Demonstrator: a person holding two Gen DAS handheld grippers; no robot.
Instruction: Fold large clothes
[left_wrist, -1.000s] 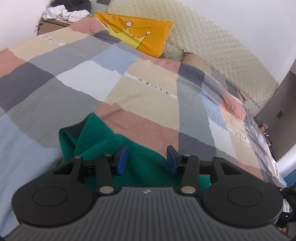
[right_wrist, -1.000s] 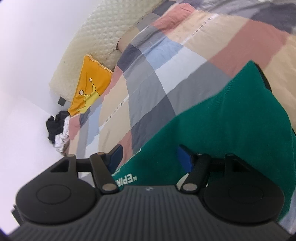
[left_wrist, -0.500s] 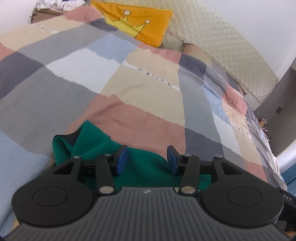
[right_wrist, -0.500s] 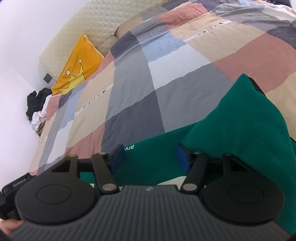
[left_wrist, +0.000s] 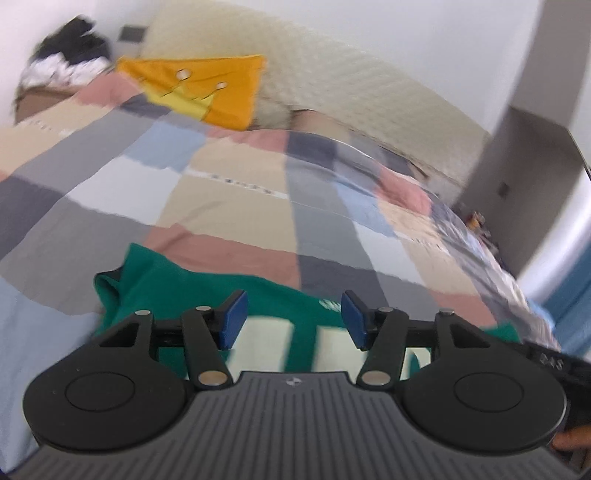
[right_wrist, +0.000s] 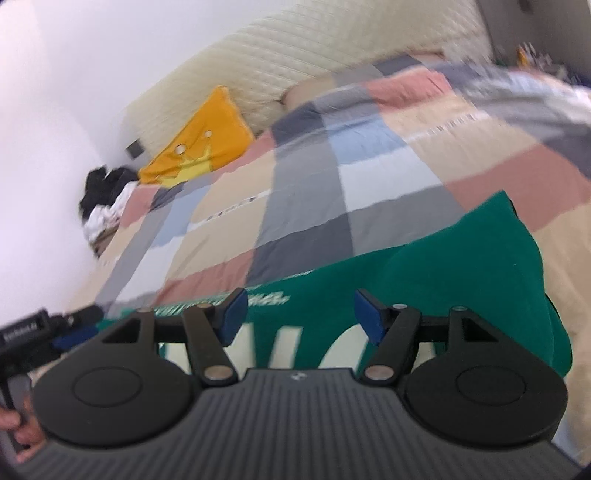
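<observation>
Garment (left_wrist: 192, 291): green, flat on quilt (left_wrist: 229, 192); more white print showed than before.
Left gripper (left_wrist: 291, 319): jaws opening, empty.
Right gripper (right_wrist: 297, 315): released, opening.
Room: orange pillow (left_wrist: 221, 92), headboard (left_wrist: 332, 88).

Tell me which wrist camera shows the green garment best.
The right wrist view. There the green garment spreads wide across the patchwork quilt, with a long folded edge, small lettering and large pale print showing. The left wrist view shows less of it: a bunched end, a band of green and blurred pale print behind the fingers.
</observation>
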